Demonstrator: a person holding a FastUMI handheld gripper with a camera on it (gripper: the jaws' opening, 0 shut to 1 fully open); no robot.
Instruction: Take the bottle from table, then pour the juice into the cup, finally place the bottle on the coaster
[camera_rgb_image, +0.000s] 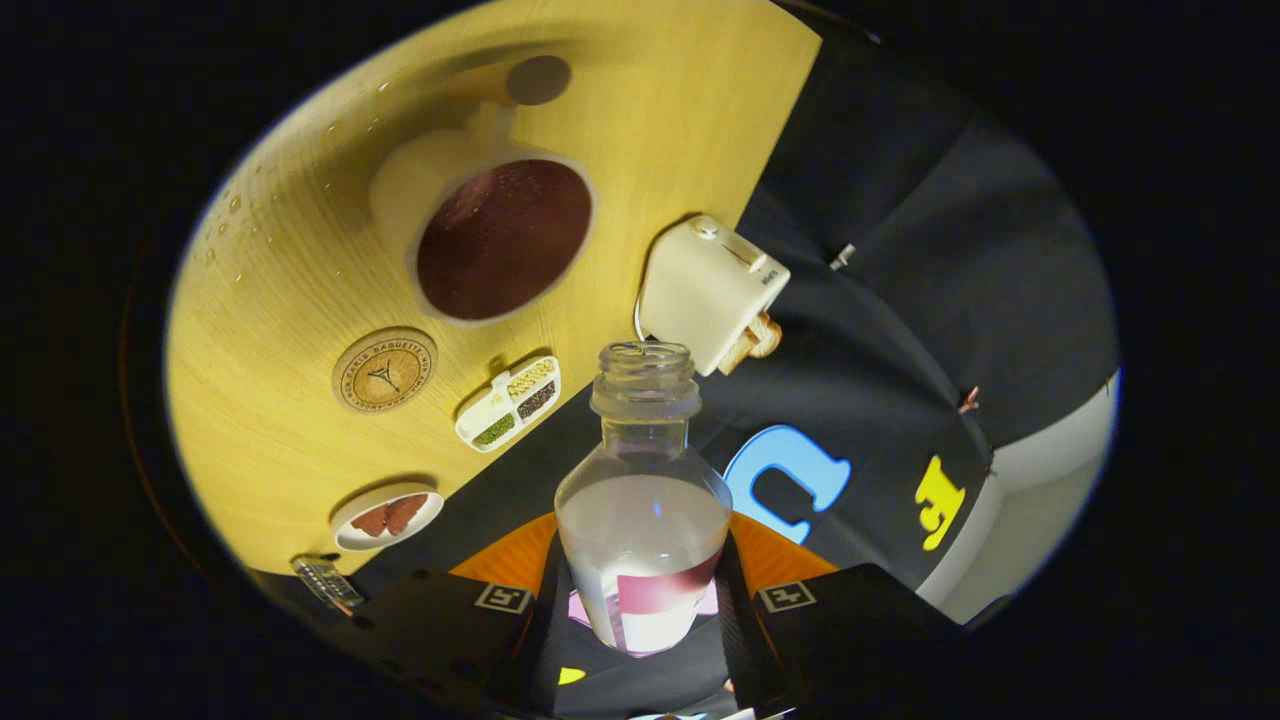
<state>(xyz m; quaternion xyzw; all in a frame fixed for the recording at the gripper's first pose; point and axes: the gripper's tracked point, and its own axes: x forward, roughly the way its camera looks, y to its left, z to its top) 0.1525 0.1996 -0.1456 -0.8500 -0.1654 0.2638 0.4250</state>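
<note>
Gripping the bottle (641, 500) by its lower body, the fingers (640, 615) press on it from both sides, so the gripper is clamped on it with the bottle standing between them and its open, capless mouth pointing away from the camera. Its glass is clear at the neck and shoulder, and a pale, cloudy liquid sits in the wider lower part, above a label band close to where the fingers hold it. Beyond the mouth of the bottle, the whole scene appears tilted, with the wooden table (300, 260) running up and away on a slant. On that table stands the cup (490, 235), a light-coloured mug whose inside shows dark reddish juice up to near the rim; it is well apart from the bottle's mouth. Nearer the fingers than the cup lies the coaster (385, 369), a round cork-coloured disc with printing on it, bare on top. Just beside the coaster is a small divided tray (508, 403) with grains or seeds in separate compartments, and nearer still a small round dish (388, 516) holding something reddish-brown. A cream toaster (710, 290) sits at the table's edge close to the bottle's mouth, with bread (757, 341) poking out of it. Water droplets (225, 225) speckle the wood beyond the cup.
</note>
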